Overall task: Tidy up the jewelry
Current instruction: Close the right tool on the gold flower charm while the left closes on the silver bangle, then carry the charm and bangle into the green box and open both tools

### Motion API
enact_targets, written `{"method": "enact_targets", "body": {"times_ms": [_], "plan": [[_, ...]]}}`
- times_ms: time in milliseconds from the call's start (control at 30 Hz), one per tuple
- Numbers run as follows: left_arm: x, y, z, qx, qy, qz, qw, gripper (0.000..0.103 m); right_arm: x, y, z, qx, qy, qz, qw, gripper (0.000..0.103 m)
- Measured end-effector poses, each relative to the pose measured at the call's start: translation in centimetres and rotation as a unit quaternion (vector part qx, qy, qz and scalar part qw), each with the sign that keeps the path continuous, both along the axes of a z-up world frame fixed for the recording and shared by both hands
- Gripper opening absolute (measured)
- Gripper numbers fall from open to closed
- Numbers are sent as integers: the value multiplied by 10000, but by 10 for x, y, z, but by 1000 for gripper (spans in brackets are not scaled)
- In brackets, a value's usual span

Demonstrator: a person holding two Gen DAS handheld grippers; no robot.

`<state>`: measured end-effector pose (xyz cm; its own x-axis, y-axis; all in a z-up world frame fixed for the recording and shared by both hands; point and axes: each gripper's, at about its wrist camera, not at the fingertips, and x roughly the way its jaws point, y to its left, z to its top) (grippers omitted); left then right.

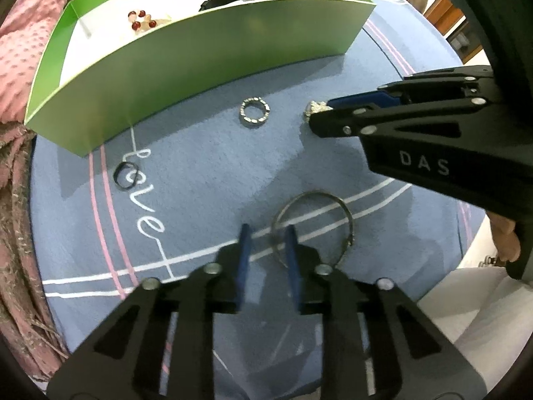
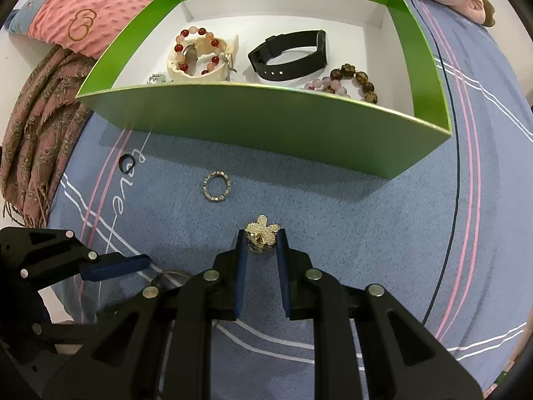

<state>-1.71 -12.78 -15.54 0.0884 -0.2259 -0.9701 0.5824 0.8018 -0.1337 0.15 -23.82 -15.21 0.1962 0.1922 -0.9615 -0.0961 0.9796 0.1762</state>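
A green box (image 2: 266, 123) with a white inside holds a black watch (image 2: 289, 53), bead bracelets (image 2: 196, 50) and a brown bead bracelet (image 2: 353, 80). On the blue mat lie a jewelled ring (image 2: 216, 186), a small black ring (image 2: 127, 163) and a thin metal bangle (image 1: 313, 223). My right gripper (image 2: 261, 241) is closed around a gold flower ring (image 2: 262, 233) on the mat. My left gripper (image 1: 268, 236) is open, its right finger inside the bangle's loop.
A pink dotted cushion (image 2: 90, 16) and a brown fringed scarf (image 2: 36, 126) lie left of the box. The box's front wall (image 1: 186, 76) stands just beyond the jewelled ring (image 1: 255, 113). The mat's white edge (image 1: 483, 326) is at the lower right.
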Motion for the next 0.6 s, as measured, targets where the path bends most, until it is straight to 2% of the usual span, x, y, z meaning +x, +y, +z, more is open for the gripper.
{"method": "enact_targets", "body": {"times_ms": [100, 333, 600], "plan": [[0, -2, -1, 25, -34, -34, 10000, 4, 0, 1, 0, 6, -4, -10, 10000, 17], [7, 17, 13, 43, -269, 279, 9992, 4, -1, -4, 8, 32, -72, -41, 10000, 17], [20, 37, 69, -180, -905, 620, 9938, 4, -5, -2, 54, 87, -573, -23, 9983, 17]]}}
